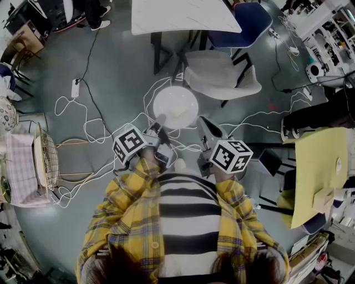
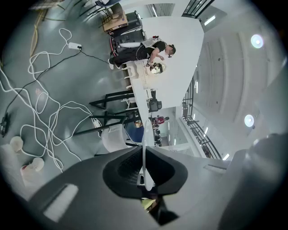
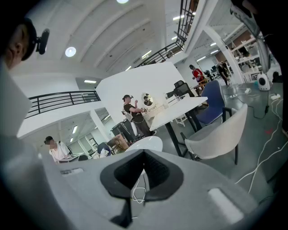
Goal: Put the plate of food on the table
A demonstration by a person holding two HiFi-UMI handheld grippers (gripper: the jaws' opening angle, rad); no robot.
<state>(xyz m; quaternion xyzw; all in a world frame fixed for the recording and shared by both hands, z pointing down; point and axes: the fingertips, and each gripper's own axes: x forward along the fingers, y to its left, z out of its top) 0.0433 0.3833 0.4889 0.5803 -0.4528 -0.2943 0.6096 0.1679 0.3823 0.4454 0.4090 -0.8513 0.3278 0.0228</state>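
Plate (image 1: 170, 101) beside chair (image 1: 221, 73), table (image 1: 183, 15) beyond.

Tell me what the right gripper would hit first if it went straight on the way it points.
Probably the rim of the white plate, just beyond the right gripper; depth is hard to judge.

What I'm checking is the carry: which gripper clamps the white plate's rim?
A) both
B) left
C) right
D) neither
B: the left gripper's jaws pinch the white plate edge-on, while the right gripper's jaws stand slightly apart with only a floor cable seen between them.
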